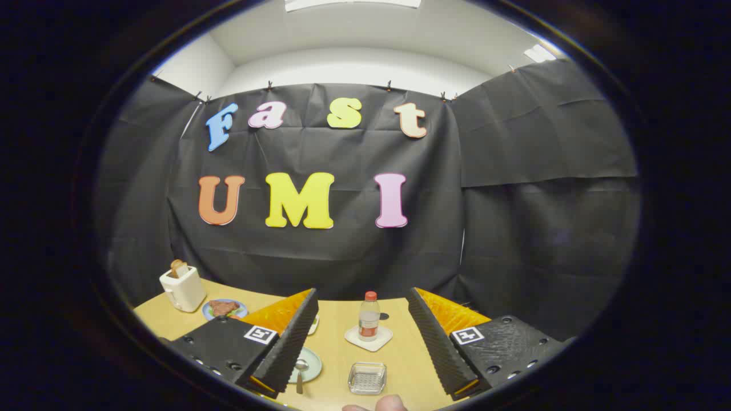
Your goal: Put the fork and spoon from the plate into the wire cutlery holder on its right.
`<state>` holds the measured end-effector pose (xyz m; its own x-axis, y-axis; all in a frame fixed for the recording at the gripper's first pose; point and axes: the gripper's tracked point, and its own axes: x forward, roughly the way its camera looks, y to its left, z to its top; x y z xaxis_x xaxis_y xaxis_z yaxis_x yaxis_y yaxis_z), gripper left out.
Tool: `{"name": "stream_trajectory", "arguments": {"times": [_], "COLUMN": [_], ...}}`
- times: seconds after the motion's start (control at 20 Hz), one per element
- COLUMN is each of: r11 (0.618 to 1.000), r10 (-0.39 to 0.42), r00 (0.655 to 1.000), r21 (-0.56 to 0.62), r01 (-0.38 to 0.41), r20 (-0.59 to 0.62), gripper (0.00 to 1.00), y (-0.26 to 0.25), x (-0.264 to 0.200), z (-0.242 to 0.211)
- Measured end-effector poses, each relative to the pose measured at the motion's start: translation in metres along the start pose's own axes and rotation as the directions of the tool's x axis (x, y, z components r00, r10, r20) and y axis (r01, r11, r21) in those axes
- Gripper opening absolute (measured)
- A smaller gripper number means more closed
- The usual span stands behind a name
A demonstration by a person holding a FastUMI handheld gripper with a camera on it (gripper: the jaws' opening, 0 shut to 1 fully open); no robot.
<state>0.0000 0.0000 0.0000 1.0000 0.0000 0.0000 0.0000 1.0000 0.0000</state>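
With the gripper (361, 337) held wide open and empty above the table, the metal spoon (300, 370) on the pale round plate (311, 365) is judged still to be approached, so a descent is required.

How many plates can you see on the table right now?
2, maybe more. One plate with food sits beside the toaster. The other, holding the spoon, pokes out from behind the left finger of the open tongs; that finger may hide others.
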Motion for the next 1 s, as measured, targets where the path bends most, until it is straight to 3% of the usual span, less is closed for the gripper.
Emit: {"name": "stream_trajectory", "arguments": {"times": [1.0], "r11": [0.999], "r10": [0.044], "r00": [0.998], "r21": [-0.013], "r01": [-0.045], "r20": [-0.045], "gripper": [0.95], "y": [-0.004], "x": [0.015], "z": [-0.007]}}
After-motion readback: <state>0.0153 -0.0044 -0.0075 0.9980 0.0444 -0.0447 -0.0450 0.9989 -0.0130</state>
